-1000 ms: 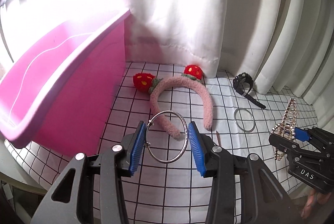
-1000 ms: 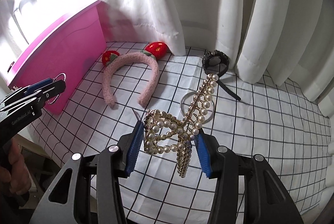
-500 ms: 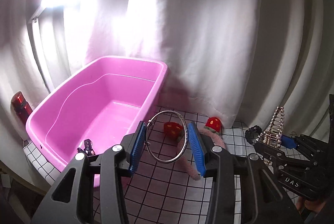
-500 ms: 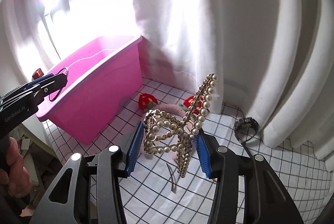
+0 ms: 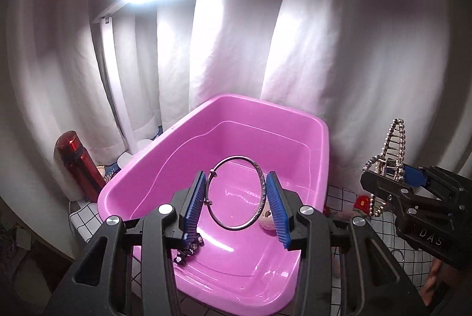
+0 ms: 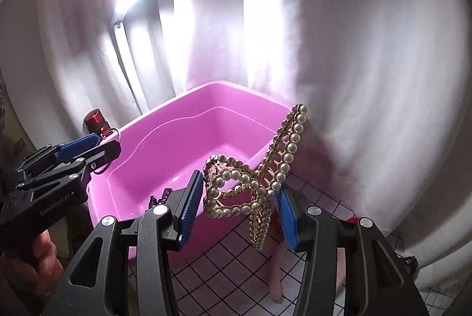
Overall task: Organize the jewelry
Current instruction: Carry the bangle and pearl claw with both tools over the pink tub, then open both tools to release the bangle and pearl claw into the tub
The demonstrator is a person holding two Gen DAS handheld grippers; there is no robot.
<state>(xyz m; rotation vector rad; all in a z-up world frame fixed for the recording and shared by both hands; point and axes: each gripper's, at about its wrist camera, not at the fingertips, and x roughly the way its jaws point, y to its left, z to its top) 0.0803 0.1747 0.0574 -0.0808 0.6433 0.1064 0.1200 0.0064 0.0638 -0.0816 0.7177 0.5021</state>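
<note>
Above the pink tub (image 5: pixel 320 139), left gripper (image 5: pixel 236 202) clamps a bangle (image 5: pixel 235 193), right gripper (image 6: pixel 240 205) clamps a pearl hairclip (image 6: pixel 259 177), both angled downward.

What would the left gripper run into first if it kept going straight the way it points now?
Probably the floor of the pink tub. The left gripper, shut on the silver bangle, points down into the basin. Nothing else appears between, though depth is hard to judge in the fisheye view.

Dark trinket (image 5: pixel 188 249) half hidden behind left gripper (image 5: pixel 236 205).
</note>
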